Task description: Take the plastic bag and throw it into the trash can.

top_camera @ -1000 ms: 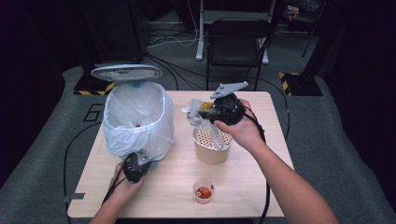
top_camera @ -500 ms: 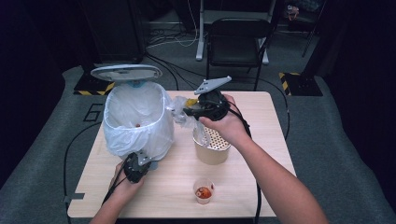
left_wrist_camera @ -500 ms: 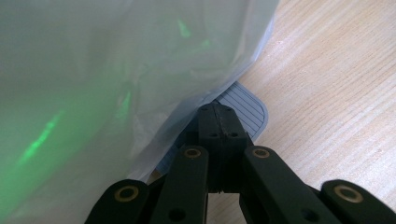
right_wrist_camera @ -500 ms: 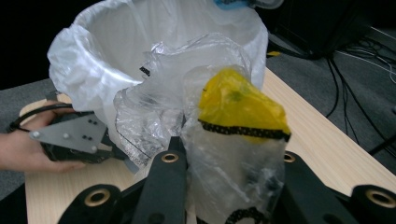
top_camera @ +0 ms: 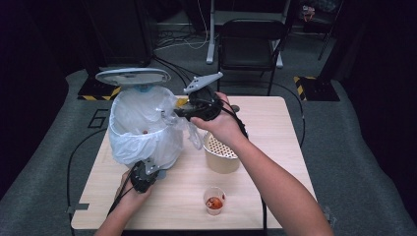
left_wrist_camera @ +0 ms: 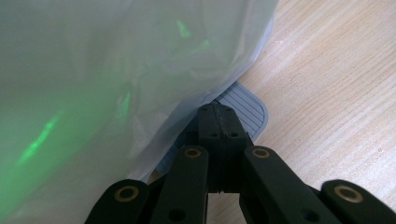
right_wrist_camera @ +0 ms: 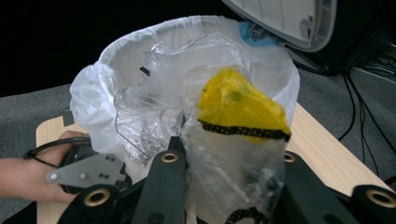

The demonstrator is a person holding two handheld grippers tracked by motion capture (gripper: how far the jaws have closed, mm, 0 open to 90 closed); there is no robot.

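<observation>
Right gripper (top_camera: 179, 112) shifted over bin (top_camera: 142, 129) — fingers clamped on plastic wrapper (right_wrist_camera: 229, 135); left fingers together.

High view overhead, tool views close, sharing bin liner (top_camera: 142, 132)

My right gripper (top_camera: 178, 114) moved left across table — a second ago above perforated beige cylindrical container (top_camera: 221, 155), half a second ago at its left edge, now at rim of white plastic-lined pedal bin (top_camera: 142, 130). Crumpled clear plastic bag with yellow contents (right_wrist_camera: 238, 126), clamped in its jaws, travelled along — now over bin's right rim, against liner. My right forearm swung left with it, leaving more of beige container's perforated top uncovered.
</observation>
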